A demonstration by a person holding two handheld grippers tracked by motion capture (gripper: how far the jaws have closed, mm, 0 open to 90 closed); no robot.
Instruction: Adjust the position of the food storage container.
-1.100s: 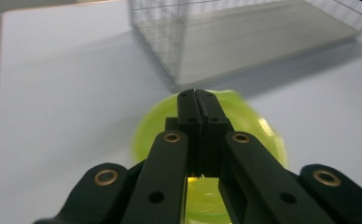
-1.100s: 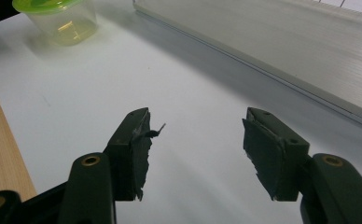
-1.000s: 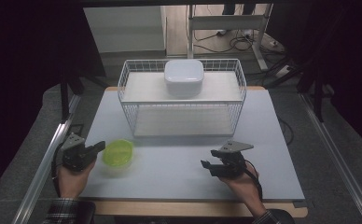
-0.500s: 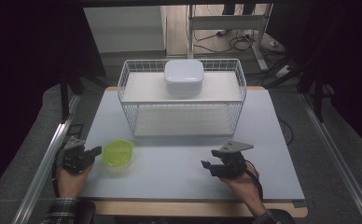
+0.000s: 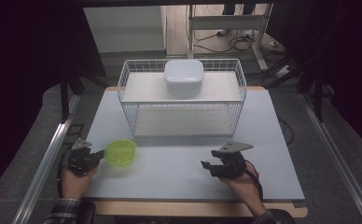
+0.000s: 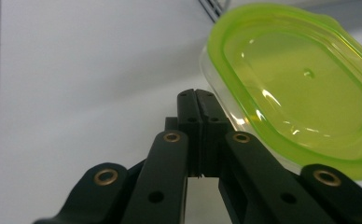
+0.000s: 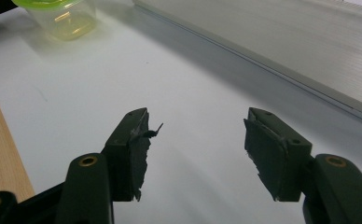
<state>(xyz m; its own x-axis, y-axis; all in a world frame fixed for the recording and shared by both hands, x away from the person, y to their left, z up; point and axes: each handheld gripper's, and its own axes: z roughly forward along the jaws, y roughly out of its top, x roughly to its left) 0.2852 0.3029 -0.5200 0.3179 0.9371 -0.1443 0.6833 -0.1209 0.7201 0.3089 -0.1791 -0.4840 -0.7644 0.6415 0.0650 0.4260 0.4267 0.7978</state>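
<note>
White table (image 5: 179, 163) carries your green-lidded container (image 5: 120, 151); your left gripper (image 6: 195, 100) has its jaws pressed together empty beside it, your right gripper (image 7: 195, 140) jaws parted, empty.

A small clear plastic container (image 5: 120, 152) with a lime-green lid (image 6: 295, 88) – lid on, upright – sits on the white counter (image 5: 179, 172) near its front left. It lies in front of the wire basket's (image 5: 237, 100) left corner, apart from it.
</note>
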